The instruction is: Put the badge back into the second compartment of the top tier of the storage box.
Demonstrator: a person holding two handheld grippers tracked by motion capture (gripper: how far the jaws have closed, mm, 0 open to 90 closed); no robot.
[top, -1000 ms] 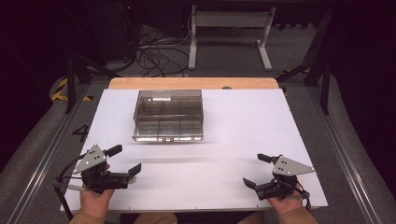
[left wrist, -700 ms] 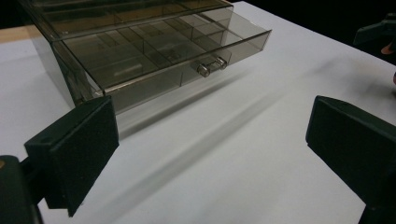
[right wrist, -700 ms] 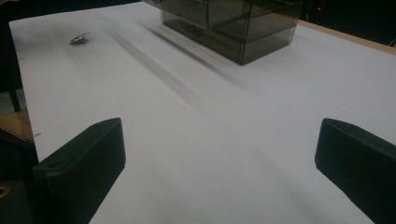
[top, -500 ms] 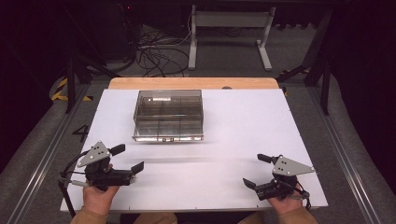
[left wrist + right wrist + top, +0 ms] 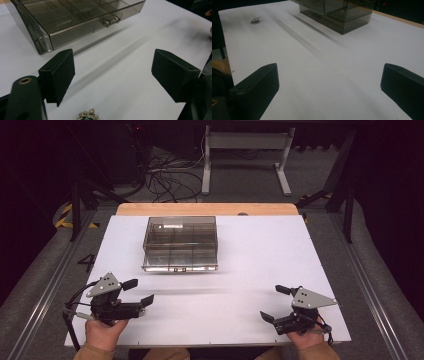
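A smoke-tinted clear compartment box with a small front latch sits shut at the middle back of the white table. My left gripper rests at the front left, pointing toward the box. Its jaws have just been closing and still stand apart, touching nothing. A small jewelled brooch lies on the table low between them. My right gripper rests at the front right, wide open with nothing in it. In the right gripper view the brooch and the box lie far off.
The white table surface ends in a wooden strip at the back. Beyond it are a dark floor with cables and a white desk frame. Metal rails run along both sides.
The left gripper's jaws have drawn closer together. Both hands stayed where they were, and the box has not moved.
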